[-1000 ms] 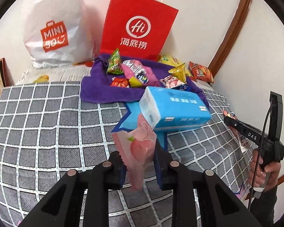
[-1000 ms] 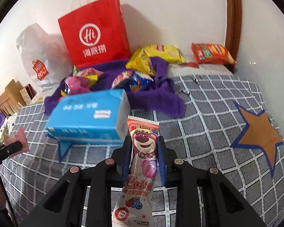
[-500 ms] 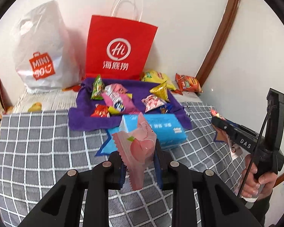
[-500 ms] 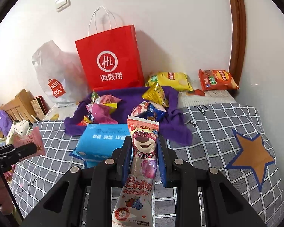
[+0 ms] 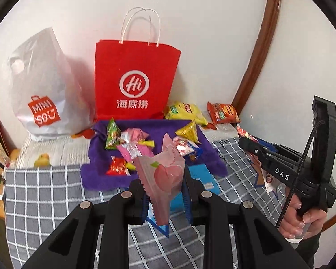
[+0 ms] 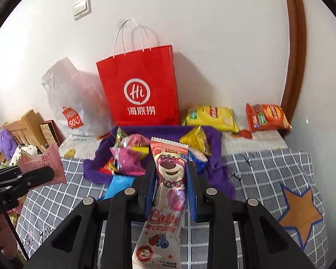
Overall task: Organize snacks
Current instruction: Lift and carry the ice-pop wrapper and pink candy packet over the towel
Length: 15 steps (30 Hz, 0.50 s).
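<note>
My left gripper (image 5: pixel 165 174) is shut on a pink peach snack packet (image 5: pixel 162 174), held up above the checked bed cover. My right gripper (image 6: pixel 170 174) is shut on a long bear-print Lotso snack packet (image 6: pixel 168 179). Behind both, a purple cloth (image 5: pixel 145 125) carries several loose snack packets. A red paper bag (image 5: pixel 134 80) stands upright against the wall behind the cloth. The right gripper (image 5: pixel 244 141) shows at the right of the left wrist view, in a person's hand (image 5: pixel 302 219). The left gripper (image 6: pixel 49 172) with its pink packet (image 6: pixel 42 163) shows at the left of the right wrist view.
A white Miniso plastic bag (image 5: pixel 40 94) leans left of the red bag. A yellow chip bag (image 6: pixel 210 117) and an orange one (image 6: pixel 266 117) lie by the wall at the right. A blue tissue pack (image 5: pixel 201 177) lies below the cloth. Wooden furniture and toys (image 6: pixel 15 139) crowd the left.
Both grippers have risen with their packets still gripped; the bed, blue tissue pack and cloth now look lower and farther, and the red bag's handles have come into view.
</note>
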### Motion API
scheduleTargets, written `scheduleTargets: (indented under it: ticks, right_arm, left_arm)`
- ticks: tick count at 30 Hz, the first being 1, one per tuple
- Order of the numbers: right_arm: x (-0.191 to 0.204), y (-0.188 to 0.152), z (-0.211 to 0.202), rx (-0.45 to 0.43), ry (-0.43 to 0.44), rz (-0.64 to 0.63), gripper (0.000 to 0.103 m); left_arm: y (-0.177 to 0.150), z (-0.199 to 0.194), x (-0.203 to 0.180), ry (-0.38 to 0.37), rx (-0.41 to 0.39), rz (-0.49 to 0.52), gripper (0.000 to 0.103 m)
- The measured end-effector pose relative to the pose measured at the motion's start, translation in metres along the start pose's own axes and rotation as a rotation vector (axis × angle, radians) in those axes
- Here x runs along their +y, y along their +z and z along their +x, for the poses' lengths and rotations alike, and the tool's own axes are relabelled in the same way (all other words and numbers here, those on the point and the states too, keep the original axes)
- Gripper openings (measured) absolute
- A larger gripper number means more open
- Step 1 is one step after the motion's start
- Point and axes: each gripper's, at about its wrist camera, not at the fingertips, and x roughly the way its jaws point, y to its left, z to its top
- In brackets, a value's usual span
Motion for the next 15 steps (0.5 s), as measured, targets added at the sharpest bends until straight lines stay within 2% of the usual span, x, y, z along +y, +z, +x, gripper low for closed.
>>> scheduleTargets:
  ticks: [6,15]
  right_arm:
    - [-0.002,0.023,0.026,0.004,-0.022,-0.016,0.026]
    - [-0.004,0.050,0.062,0.005,-0.034,-0.035,0.026]
  left_arm:
    - [0.020,0.013,0.010,0.044,-0.013,0.009,0.023]
    - [0.042,0.039,0.034,0.072,-0.011,-0.008,0.023]
